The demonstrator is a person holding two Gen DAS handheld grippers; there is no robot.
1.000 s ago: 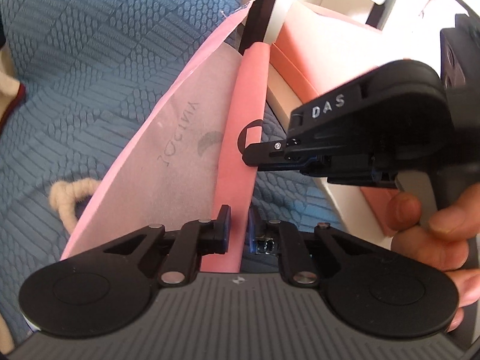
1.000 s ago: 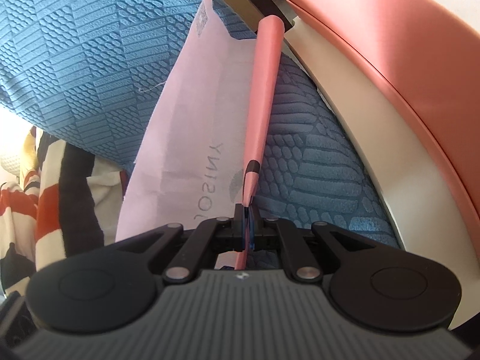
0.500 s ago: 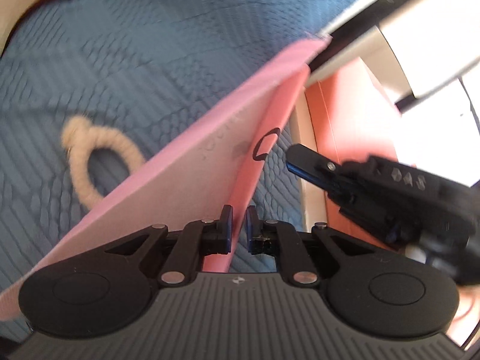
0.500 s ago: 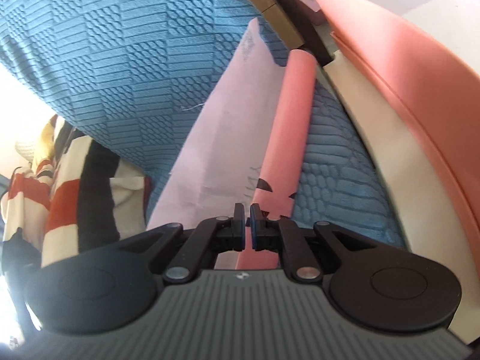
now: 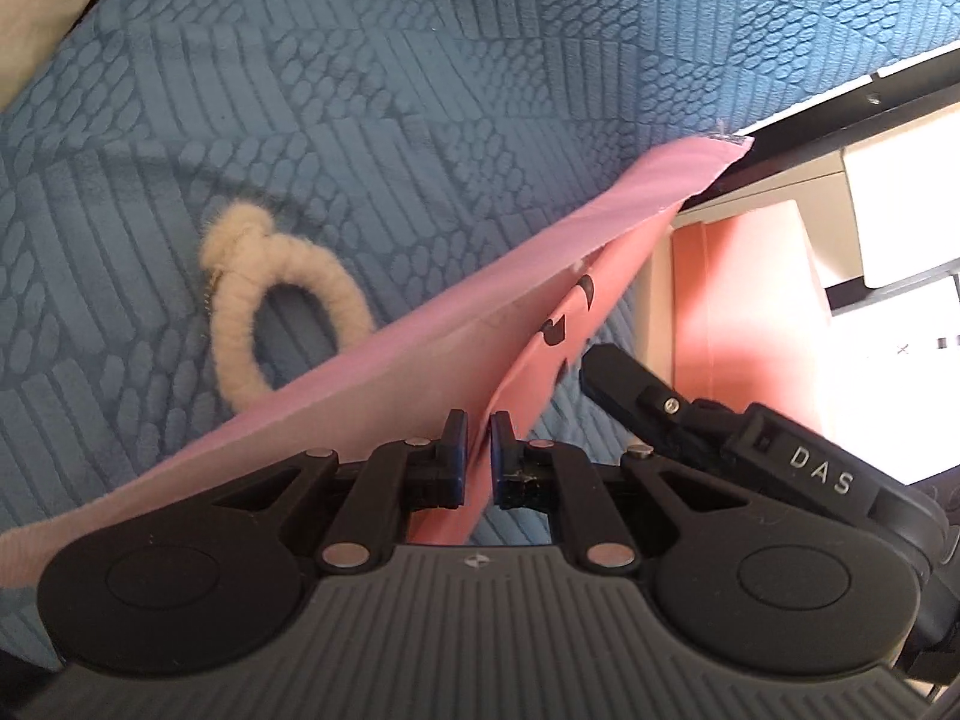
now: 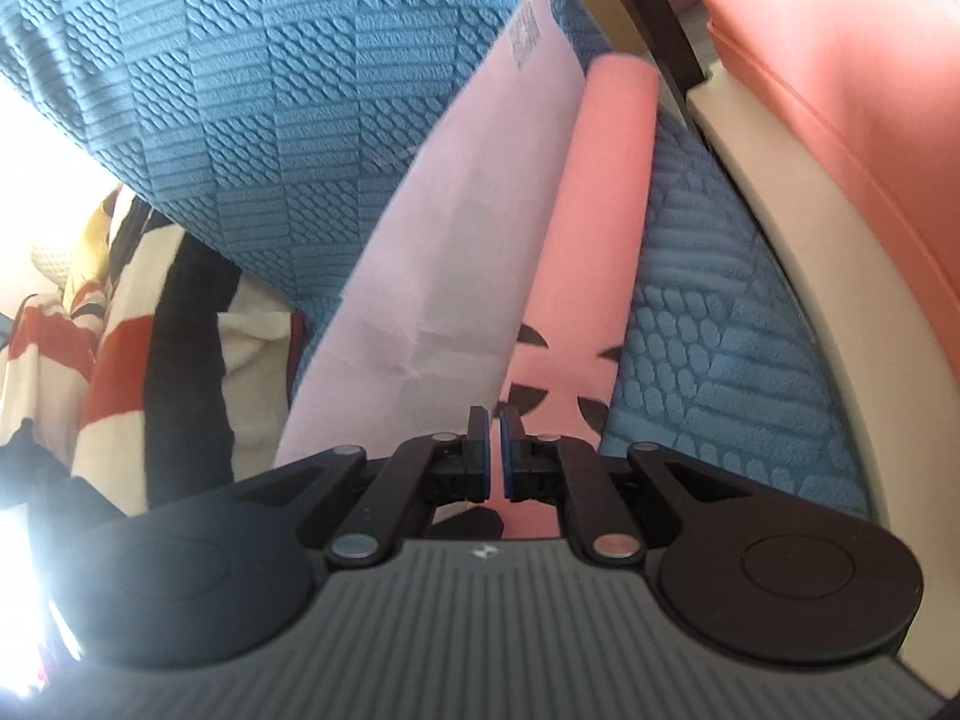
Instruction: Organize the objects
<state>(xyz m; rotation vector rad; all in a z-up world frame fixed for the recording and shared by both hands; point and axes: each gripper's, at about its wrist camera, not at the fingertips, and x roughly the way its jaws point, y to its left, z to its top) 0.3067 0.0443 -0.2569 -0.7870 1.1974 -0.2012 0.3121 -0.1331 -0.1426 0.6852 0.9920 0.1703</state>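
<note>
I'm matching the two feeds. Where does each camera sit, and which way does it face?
Left wrist: on the left claw, facing down at the blue quilt and a cream loop; the right claw shows too.
Right wrist: on the right claw, facing down along the pink bag toward a striped cloth.
Shared: bag, quilt, pink box.

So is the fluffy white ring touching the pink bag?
Cannot tell. In the left wrist view the pink bag covers the fluffy ring's lower edge, so the held bag may hover above it.
</note>
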